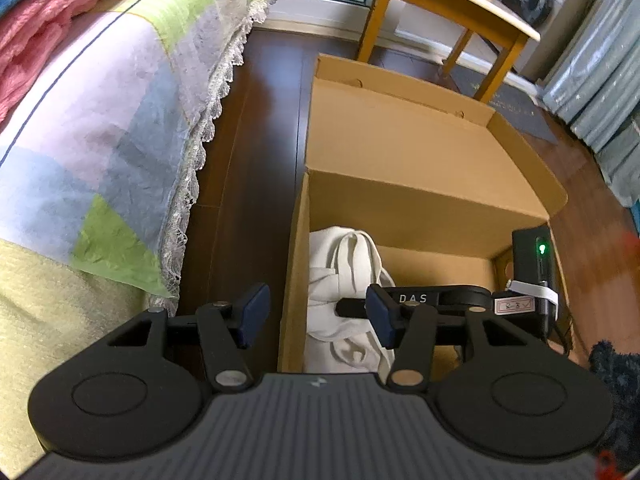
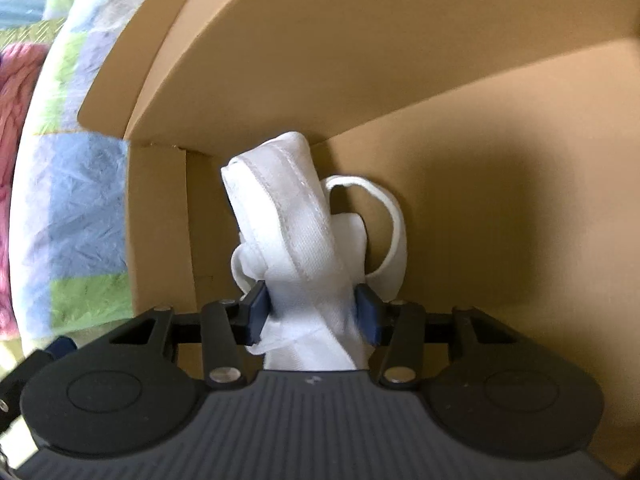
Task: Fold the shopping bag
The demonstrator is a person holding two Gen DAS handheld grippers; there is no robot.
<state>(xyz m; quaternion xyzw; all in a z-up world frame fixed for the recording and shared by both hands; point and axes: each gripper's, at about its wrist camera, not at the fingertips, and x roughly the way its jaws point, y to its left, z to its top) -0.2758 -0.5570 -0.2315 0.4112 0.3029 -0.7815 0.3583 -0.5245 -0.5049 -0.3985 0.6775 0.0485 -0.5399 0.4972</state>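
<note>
Bedroom floor of dark wood, with a patchwork bedspread [image 1: 100, 140] on the bed at left and a wooden table [image 1: 452, 12] behind. An open cardboard box [image 1: 400, 152] stood on the floor beside the bed. The white cloth shopping bag [image 2: 304, 248] sat bunched inside the box, against its near-left corner, handles looped loose and not flat at all.

The right tongs [image 2: 314, 312] were down in the box with both blue pads pressed on the bag's cloth, so clamped on the bag. The left tongs [image 1: 316, 316] hung above the box's left wall, pads spread wide with nothing between them.

Step, as a judgement: the bag was in a crumpled bundle held inside the box, which fits either lifting it out for folding or dropping a loosely gathered bag in. The crumpled shape does not read as a finished fold. Any fold would call for a flat surface and both tongs on the cloth's edges.

Writing: "DAS" in white on the right tool's black arm [image 1: 416, 299]; a small white label [image 1: 516, 305] with handwriting and a tick, roughly "2-3", not sure. Green light lit on the black unit [image 1: 534, 264] nearby.
</note>
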